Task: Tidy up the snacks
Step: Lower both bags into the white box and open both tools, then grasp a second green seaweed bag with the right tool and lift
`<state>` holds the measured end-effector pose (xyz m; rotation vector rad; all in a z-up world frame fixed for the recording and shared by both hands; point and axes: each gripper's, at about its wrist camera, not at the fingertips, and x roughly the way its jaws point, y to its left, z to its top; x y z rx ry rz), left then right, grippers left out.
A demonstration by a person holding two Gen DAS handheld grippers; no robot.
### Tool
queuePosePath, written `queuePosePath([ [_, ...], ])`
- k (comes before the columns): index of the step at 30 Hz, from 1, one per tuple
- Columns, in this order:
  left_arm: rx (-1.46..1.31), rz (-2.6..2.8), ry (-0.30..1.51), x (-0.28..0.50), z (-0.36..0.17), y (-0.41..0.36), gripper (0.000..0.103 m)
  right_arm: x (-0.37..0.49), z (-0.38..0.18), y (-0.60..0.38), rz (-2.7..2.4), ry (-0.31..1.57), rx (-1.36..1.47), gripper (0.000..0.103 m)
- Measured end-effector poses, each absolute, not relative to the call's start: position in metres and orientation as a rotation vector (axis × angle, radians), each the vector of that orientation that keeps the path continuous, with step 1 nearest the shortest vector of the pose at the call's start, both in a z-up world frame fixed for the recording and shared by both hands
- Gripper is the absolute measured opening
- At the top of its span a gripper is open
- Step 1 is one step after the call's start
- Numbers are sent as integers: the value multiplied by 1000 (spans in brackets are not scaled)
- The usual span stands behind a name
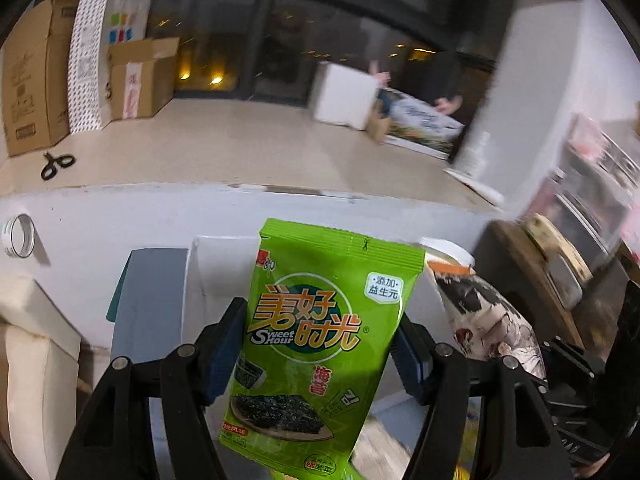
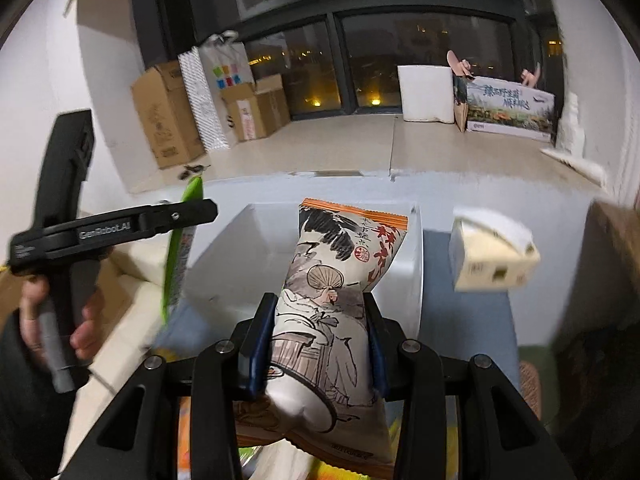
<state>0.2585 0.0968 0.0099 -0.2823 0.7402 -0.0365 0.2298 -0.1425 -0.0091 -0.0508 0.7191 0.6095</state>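
My left gripper (image 1: 320, 344) is shut on a green seaweed snack packet (image 1: 320, 332) and holds it upright in the air in front of a white open box (image 1: 196, 280). My right gripper (image 2: 322, 324) is shut on a white snack bag with an ink drawing and an orange top edge (image 2: 332, 292), held above the same white box (image 2: 236, 252). That bag also shows in the left wrist view (image 1: 488, 320), to the right of the green packet. In the right wrist view the left gripper (image 2: 120, 224) and the green packet edge-on (image 2: 178, 256) show at the left.
A white table holds a tape roll (image 1: 18, 236) and a small white carton (image 2: 492, 256). Beyond lie scissors (image 1: 56, 166) on the floor, cardboard boxes (image 1: 36, 72), a white foam box (image 2: 426, 94) and dark windows. More snack packets lie blurred below the grippers.
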Motion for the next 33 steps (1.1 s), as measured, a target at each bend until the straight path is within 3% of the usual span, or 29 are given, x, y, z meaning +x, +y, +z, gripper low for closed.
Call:
queuePosePath([
  [4, -300, 25, 747, 289, -1, 108, 72, 279, -19, -116, 582, 730, -116, 44],
  [6, -324, 20, 789, 299, -11, 114, 79, 299, -29, -106, 555, 763, -147, 46],
  [7, -339, 7, 816, 304, -18, 116, 93, 308, -34, -102, 536, 774, -151, 52],
  [8, -348, 16, 828, 305, -22, 119, 103, 312, -38, -102, 530, 779, -152, 66],
  [9, -347, 30, 800, 300, -22, 121, 103, 317, -41, -100, 529, 794, -156, 100],
  [10, -336, 32, 780, 296, -22, 123, 103, 319, -42, -101, 531, 791, -145, 103],
  [18, -308, 19, 740, 271, -9, 131, 103, 302, -31, -121, 545, 740, -105, 103],
  [25, -287, 33, 548, 201, 30, 129, 103, 259, -7, -147, 614, 623, -75, 103],
  [33, -206, -68, 598, 112, 44, 116, 103, 184, -2, -171, 712, 667, 14, 103],
])
